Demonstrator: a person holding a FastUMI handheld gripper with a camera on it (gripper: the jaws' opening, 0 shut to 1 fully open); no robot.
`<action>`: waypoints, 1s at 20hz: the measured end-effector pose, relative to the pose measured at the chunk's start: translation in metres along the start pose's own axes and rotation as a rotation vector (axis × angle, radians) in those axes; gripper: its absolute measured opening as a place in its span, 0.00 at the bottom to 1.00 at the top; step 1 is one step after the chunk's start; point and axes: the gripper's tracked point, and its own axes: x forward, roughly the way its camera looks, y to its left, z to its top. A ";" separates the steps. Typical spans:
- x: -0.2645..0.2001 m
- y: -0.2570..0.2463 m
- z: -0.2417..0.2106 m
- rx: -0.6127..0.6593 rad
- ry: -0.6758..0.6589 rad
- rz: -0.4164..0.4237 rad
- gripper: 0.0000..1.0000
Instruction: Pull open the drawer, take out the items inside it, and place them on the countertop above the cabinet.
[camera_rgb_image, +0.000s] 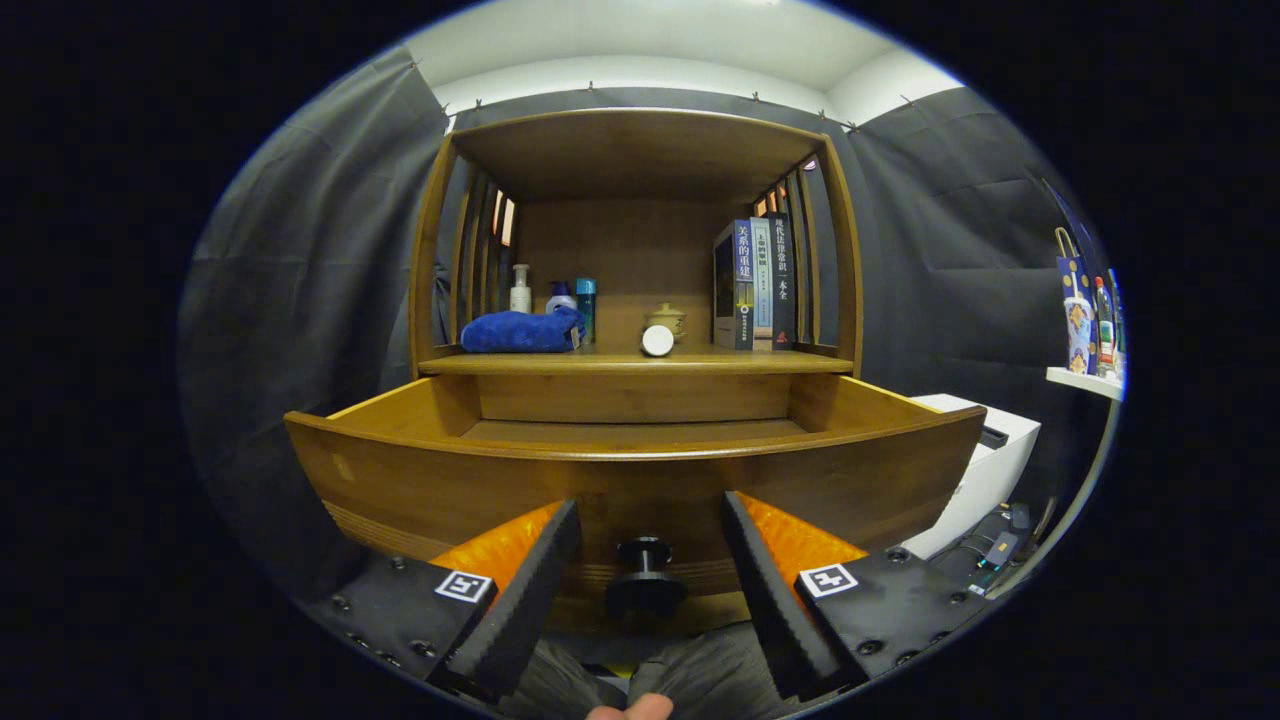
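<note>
gripper: the gripper (648, 560) is in the lower middle of the frame, its two fingers spread wide apart and holding nothing.
knob: a small dark round knob (645, 572) sits between the two fingers, in the gap, and i see no finger touching it.
drawer: the brown wooden drawer (420, 480) is pulled out toward the camera, across the middle of the frame; its front panel is just ahead of the fingers. the part of the inside that i can see, a strip of the floor near the back wall, looks bare; the front part is hidden behind the panel.
countertop: the wooden countertop (700, 362) of the cabinet is above the drawer, in the centre of the frame.
on the countertop, left: a folded blue cloth (522, 331), and behind it a white pump bottle (520, 290), a second bottle with a blue cap (561, 296) and a teal can (586, 305).
on the countertop, middle: a small white round object (657, 340) at the front edge, with a small beige lidded pot (666, 318) just behind it.
on the countertop, right: a row of upright books (755, 285).
right side of the frame: a white box-shaped appliance (985, 470) beside the cabinet, and a small white shelf (1085, 380) with colourful bottles higher up.
bottom edge: a fingertip (630, 710) of a person, below the gripper.
</note>
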 end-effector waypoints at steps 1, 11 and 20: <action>0.003 -0.002 0.001 0.002 0.000 -0.001 0.96; 0.080 0.004 0.022 -0.045 0.015 0.028 0.96; 0.156 0.007 0.031 -0.073 0.017 0.028 0.96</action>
